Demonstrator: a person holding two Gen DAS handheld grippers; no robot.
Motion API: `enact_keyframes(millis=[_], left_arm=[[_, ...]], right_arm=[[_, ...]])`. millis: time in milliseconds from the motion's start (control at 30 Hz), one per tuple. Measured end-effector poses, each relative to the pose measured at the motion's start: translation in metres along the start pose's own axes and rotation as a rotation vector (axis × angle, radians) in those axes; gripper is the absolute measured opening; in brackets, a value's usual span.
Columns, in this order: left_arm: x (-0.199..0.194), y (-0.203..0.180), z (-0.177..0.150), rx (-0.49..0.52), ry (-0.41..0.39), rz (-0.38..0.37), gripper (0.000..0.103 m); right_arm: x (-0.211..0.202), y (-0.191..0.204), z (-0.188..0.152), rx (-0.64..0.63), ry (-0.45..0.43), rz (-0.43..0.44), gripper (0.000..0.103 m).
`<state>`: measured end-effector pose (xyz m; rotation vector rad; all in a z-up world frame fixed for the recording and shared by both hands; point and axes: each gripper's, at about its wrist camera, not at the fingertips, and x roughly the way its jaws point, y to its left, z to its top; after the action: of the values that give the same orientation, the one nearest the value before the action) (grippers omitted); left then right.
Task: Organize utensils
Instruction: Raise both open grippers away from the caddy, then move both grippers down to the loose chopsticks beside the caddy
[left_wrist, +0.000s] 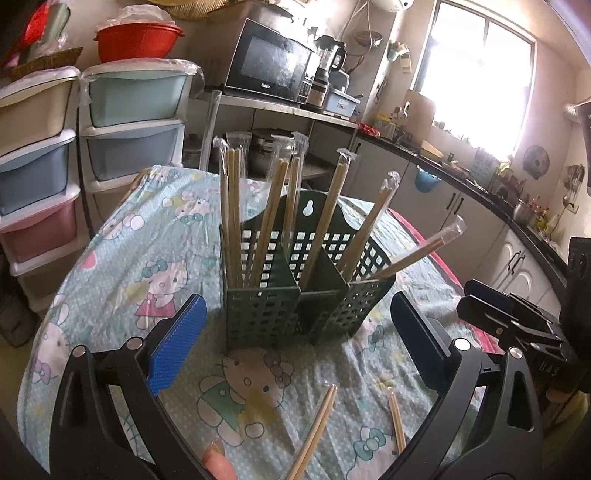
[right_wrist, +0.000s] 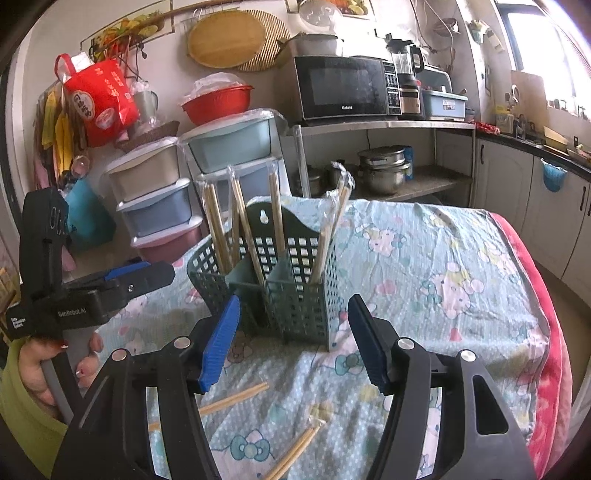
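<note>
Cartoon-print tablecloth (left_wrist: 122, 266) under upright wrapped chopsticks (left_wrist: 232, 206) in green caddy (left_wrist: 295, 310); both claws spread, empty.

A bright window (left_wrist: 476, 74) on the far right floods a kitchen counter (left_wrist: 480, 184) over white cabinets (right_wrist: 509, 177). At the far wall a microwave (right_wrist: 347, 88) sits on a metal shelf (right_wrist: 384, 125), pots (right_wrist: 384, 170) beneath. Stacked pastel plastic drawers (right_wrist: 155, 199) stand left.

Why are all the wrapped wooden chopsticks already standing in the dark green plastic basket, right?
Not all. Both wrist views show two pairs of wrapped wooden chopsticks lying on the cartoon-cat tablecloth, in front of the dark green plastic basket. The others stand inside.
</note>
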<state>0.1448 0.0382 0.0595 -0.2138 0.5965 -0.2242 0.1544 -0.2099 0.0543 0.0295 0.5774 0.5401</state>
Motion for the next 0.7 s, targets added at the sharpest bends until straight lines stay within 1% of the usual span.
enact_keyframes(millis=[433, 700], left_arm=[[0.015, -0.014, -0.017, 0.040, 0.070, -0.015, 0.092], [0.032, -0.020, -0.031, 0.062, 0.130, -0.024, 0.092]], right_arm=[[0.009, -0.007, -0.027, 0.018, 0.079, 0.001, 0.059], [0.020, -0.012, -0.053, 0.037, 0.155, 0.007, 0.058]])
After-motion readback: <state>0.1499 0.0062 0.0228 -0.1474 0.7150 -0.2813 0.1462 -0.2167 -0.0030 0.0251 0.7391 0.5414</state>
